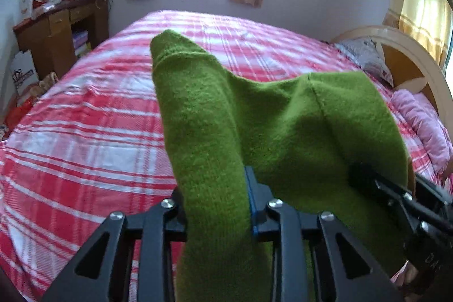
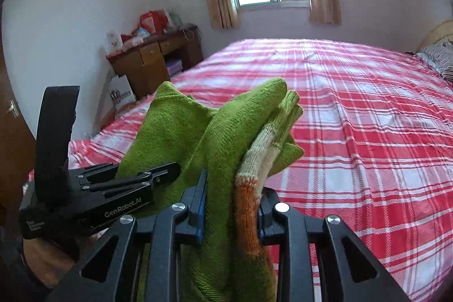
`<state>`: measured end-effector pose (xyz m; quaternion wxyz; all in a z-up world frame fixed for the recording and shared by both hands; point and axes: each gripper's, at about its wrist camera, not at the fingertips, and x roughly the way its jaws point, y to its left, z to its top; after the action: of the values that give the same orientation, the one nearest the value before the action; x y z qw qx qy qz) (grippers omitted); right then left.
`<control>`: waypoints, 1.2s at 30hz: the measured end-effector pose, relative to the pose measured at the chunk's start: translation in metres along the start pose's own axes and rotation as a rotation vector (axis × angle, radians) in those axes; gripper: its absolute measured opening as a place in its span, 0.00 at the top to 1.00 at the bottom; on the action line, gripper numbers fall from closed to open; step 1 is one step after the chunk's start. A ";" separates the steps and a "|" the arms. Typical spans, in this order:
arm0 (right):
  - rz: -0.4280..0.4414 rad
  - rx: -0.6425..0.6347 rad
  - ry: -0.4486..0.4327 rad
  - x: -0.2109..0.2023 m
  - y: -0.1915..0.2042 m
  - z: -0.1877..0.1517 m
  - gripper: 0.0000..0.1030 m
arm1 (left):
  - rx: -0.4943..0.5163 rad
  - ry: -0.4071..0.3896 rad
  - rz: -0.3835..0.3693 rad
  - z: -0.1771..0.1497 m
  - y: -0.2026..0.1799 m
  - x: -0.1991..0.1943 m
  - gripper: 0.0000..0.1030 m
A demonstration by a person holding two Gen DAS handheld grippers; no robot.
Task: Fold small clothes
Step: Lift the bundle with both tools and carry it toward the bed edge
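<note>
A small green knitted garment (image 1: 283, 126) hangs bunched in the air above the bed, held up by both grippers. In the left wrist view my left gripper (image 1: 218, 207) is shut on a thick fold of it, with the cloth filling the gap between the blue-edged pads (image 1: 250, 200). The right gripper (image 1: 368, 177) grips the garment's right side close by. In the right wrist view my right gripper (image 2: 230, 208) is shut on the green garment (image 2: 226, 132) and its orange and cream striped cuff (image 2: 249, 188). The left gripper (image 2: 170, 169) holds the cloth just to the left.
Below lies a bed with a red and white plaid sheet (image 1: 85, 132), (image 2: 368, 132). A wooden desk (image 1: 62, 30), (image 2: 153, 58) with clutter stands at the far left. Pillows (image 1: 368, 58), a pink quilt (image 1: 424, 120) and the headboard (image 1: 410, 55) are at the right.
</note>
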<state>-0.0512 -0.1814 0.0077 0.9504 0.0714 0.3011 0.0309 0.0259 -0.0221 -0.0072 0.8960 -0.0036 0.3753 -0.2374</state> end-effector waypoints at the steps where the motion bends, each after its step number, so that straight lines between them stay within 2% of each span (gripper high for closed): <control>1: 0.014 0.015 -0.012 -0.002 0.005 0.002 0.74 | -0.005 -0.014 0.004 0.001 0.003 -0.005 0.72; 7: 0.078 0.046 -0.064 -0.011 0.034 0.010 0.74 | -0.038 -0.087 0.060 0.003 0.030 -0.036 0.72; 14: 0.160 0.043 -0.042 -0.004 0.074 0.006 0.74 | -0.107 -0.086 0.104 -0.013 0.069 -0.056 0.72; 17: 0.200 0.004 -0.023 0.005 0.098 0.003 0.74 | -0.142 -0.082 0.143 -0.020 0.091 -0.062 0.72; 23: 0.279 -0.061 0.016 0.037 0.148 0.006 0.74 | -0.212 -0.076 0.229 -0.021 0.143 -0.069 0.72; 28: 0.348 -0.094 0.041 0.066 0.187 0.017 0.74 | -0.261 -0.106 0.293 -0.014 0.182 -0.076 0.72; 36: 0.375 -0.164 -0.010 0.118 0.229 0.040 0.74 | -0.264 -0.156 0.363 0.005 0.228 -0.054 0.72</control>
<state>0.0648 0.0524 0.0081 0.9321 0.0485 0.2742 0.2316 0.0931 0.2027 -0.0090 0.9421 -0.0717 0.3270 -0.0202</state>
